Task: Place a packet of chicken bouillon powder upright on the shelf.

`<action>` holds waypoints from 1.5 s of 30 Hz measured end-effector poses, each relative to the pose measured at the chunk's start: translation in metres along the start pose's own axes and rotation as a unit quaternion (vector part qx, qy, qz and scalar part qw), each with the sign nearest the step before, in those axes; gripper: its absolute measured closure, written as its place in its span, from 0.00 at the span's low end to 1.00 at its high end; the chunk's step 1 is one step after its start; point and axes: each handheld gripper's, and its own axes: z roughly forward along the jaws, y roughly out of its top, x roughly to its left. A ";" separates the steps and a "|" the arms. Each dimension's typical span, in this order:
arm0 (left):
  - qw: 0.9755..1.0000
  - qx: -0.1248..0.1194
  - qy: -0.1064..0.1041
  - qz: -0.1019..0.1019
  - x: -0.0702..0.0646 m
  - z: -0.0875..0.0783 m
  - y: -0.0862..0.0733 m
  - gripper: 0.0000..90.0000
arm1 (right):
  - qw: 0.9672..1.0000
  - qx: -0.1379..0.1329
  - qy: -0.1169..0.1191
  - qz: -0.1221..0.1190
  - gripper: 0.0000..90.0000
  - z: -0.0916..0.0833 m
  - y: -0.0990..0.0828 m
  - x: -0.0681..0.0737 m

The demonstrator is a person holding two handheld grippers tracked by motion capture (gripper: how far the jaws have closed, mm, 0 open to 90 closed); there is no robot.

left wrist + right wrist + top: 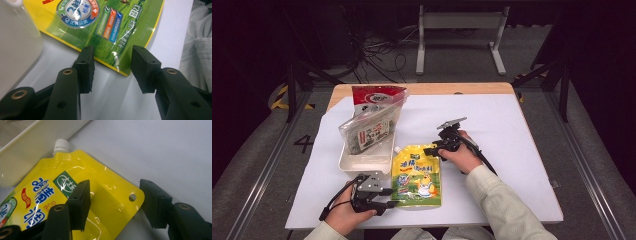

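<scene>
Dark room, cables and a grey metal frame (460,30) on the floor beyond; wooden surface (422,89) mostly under a white sheet (502,130). On the sheet, left of centre: white rectangular tray (362,162) holding a clear packet with dark printed contents (369,131), propped against a red-topped bag (377,95). Just beside the tray's right wall, flat on the sheet: yellow spouted pouch (418,179), white cap (60,145) toward the tray's far corner, green printed band at the near end. Left tongs (388,198) at the pouch's near left corner, held in the left hand (343,215); jaws parted to a middling gap, one pad at the pouch's yellow edge, the other beside the corner, that corner lying in the gap between them; no squeeze on the foil visible. Right tongs (428,150) at the pouch's far right corner, in the right hand (459,157), pale sleeve (499,205) trailing to the bottom edge; jaws apart, left pad over the yellow face of the pouch, right pad off it over the sheet, the corner with its punched hole (132,197) between the two, ungripped. Pouch lying flat, not lifted.
</scene>
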 end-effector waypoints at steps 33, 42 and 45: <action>1.000 0.000 0.002 -0.003 -0.001 0.000 0.001 0.61 | 1.000 0.020 0.011 -0.008 0.97 -0.011 0.002 0.010; 0.999 -0.039 0.004 -0.021 -0.003 -0.007 0.006 0.40 | 0.999 -0.028 0.020 -0.024 0.99 -0.051 0.005 0.019; 0.998 -0.054 0.009 -0.026 -0.003 -0.011 0.007 0.36 | 0.998 -0.051 0.021 -0.033 0.99 -0.069 0.006 0.025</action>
